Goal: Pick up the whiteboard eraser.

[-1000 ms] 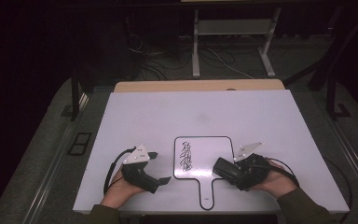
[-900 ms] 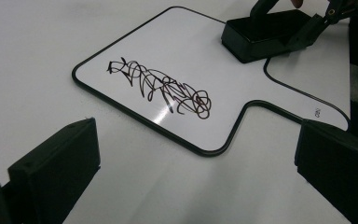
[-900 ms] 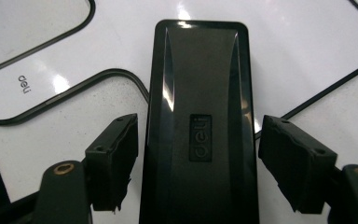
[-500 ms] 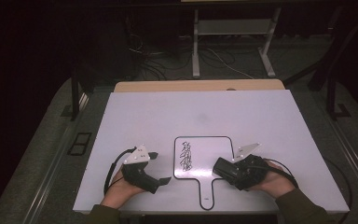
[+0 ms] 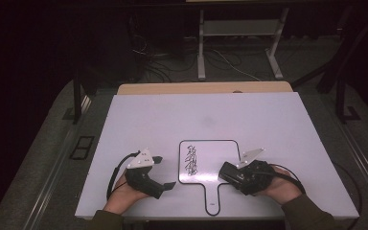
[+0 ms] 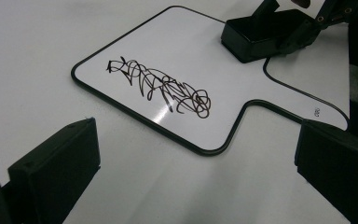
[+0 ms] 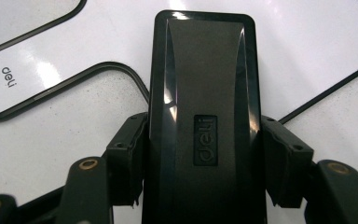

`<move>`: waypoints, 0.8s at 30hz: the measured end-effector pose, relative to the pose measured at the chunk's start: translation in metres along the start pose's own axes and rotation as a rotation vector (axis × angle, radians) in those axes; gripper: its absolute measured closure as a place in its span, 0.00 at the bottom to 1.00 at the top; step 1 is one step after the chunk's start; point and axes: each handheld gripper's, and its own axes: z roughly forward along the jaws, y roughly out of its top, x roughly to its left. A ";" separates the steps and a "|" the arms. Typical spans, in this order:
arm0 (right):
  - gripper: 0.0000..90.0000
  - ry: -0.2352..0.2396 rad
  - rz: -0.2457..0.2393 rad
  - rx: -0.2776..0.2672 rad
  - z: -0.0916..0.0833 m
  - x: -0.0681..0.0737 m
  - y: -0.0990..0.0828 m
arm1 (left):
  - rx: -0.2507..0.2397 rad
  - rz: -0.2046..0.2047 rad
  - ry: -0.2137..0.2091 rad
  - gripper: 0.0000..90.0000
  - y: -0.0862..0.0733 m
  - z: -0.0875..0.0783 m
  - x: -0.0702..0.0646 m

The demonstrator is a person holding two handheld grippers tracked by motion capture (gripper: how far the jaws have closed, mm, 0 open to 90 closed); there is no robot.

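The right tool (image 5: pixel 230 173) clamps a glossy black rectangular plastic eraser (image 7: pixel 204 107), its front end over the right edge of the smooth white paddle-shaped whiteboard (image 5: pixel 215 155) with a black scribble (image 6: pixel 161 87). Left of the whiteboard, the left tool (image 5: pixel 165 171) is spread wide, empty, on the matte white bench (image 5: pixel 172 115).

A dim lab or recording studio set up around one work surface.

A bare white desk (image 5: pixel 211 120) fills the middle of the high view, lit while the room around it is dark. Loose cables (image 5: pixel 158 67) lie tangled on the grey floor (image 5: pixel 43 158) at upper centre, beside the pale metal legs of a stand (image 5: pixel 239 33). Dark metal posts (image 5: pixel 79 98) rise at the left and right edges, and a black floor outlet plate (image 5: pixel 82 146) sits at lower left.
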 end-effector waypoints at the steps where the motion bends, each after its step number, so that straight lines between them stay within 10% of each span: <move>1: 0.42 -0.001 -0.001 0.000 0.000 0.000 0.000 | 0.000 -0.003 0.000 0.00 0.000 0.000 0.000; 24: 0.43 -0.002 0.005 0.007 -0.006 0.000 0.003 | -0.002 0.004 -0.001 0.00 0.000 -0.001 0.000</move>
